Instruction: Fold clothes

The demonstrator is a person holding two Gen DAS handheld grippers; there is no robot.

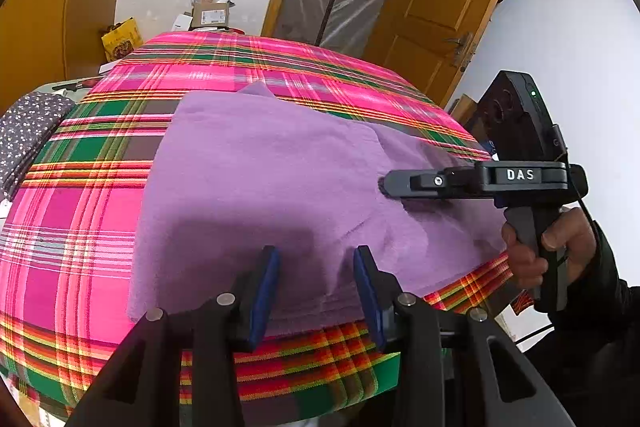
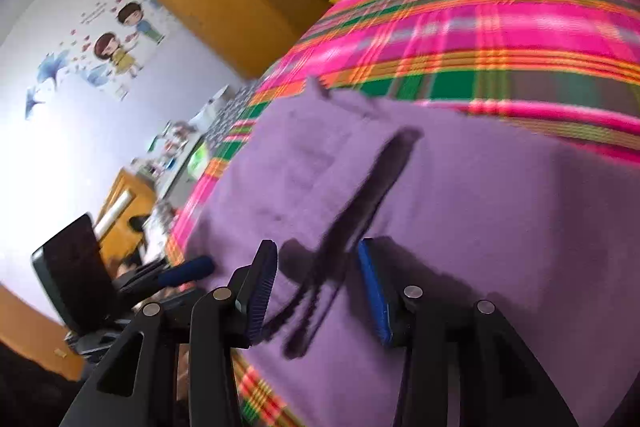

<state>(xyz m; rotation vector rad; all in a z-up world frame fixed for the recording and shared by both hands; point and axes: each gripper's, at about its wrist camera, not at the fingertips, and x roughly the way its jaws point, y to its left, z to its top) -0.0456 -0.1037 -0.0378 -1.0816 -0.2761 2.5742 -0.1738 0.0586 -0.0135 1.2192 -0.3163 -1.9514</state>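
1. Left wrist view: the soft purple fleece garment [image 1: 256, 187] lies spread flat on the pink, green and orange plaid cloth [image 1: 80, 211] covering the desk. The left tool [image 1: 316, 287] hovers over the garment's near edge, blue pads wide apart, nothing between them. The right tool [image 1: 386, 183] comes in from the right side, seen side-on with its tip down at the fleece; can't tell its gap from here. A hand [image 1: 548, 247] grips its handle.

2. Right wrist view (blurry): the right tool [image 2: 316, 291] is wide open over the purple fleece, nothing pinched.

3. My guess: we're between folds, both tools empty. Next move calls for pinching an edge or corner on each side, then carrying it across evenly so nothing bunches.
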